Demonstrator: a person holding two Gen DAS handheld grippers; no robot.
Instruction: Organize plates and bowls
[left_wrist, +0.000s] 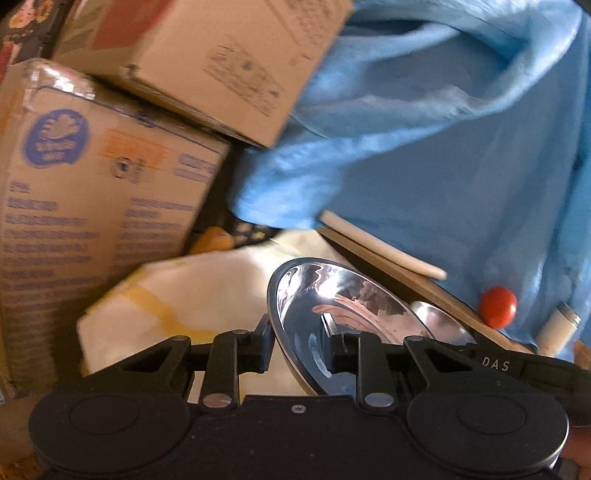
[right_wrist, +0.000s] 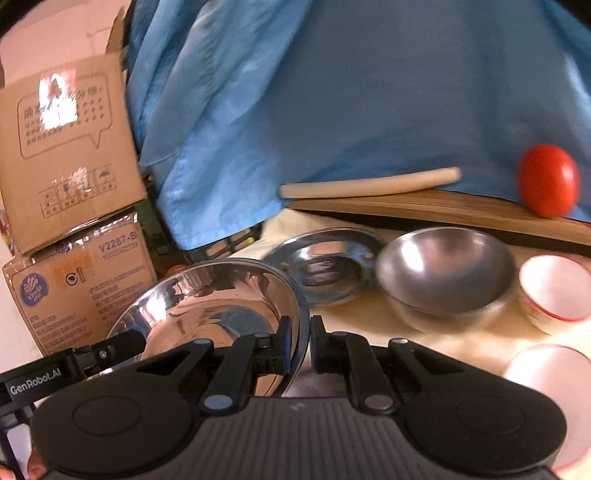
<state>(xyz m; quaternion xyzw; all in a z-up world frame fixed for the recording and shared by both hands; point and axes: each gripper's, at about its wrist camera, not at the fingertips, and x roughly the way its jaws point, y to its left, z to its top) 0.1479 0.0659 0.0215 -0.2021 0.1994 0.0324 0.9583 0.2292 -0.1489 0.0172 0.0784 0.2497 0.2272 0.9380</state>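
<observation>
While the left wrist view is blurred, its contents list as follows: left gripper (left_wrist: 301, 341), fingers clamped on the rim of a shiny steel plate (left_wrist: 343, 314) that stands tilted on edge above a pale table (left_wrist: 207, 280); a second steel dish (left_wrist: 443, 325) partly hidden behind it; a wooden board (left_wrist: 424, 288) with a pale rolling pin (left_wrist: 384, 247) and a red tomato (left_wrist: 498, 307) beyond; blue cloth (left_wrist: 443, 147) hanging behind; stacked cardboard boxes (left_wrist: 92, 184) at left. Right wrist view: right gripper (right_wrist: 300, 345), fingers nearly together and pinched on the rim of the same steel plate (right_wrist: 214, 299), held off the table at lower left, with the tip of the other gripper at the plate's left edge; a steel dish (right_wrist: 325, 269) resting on the table behind it; a dull steel bowl (right_wrist: 443, 273) just beside that dish; a white red-rimmed bowl (right_wrist: 554, 291) to the right; another white piece (right_wrist: 550, 376) near the lower right edge, too blurred to name.
</observation>
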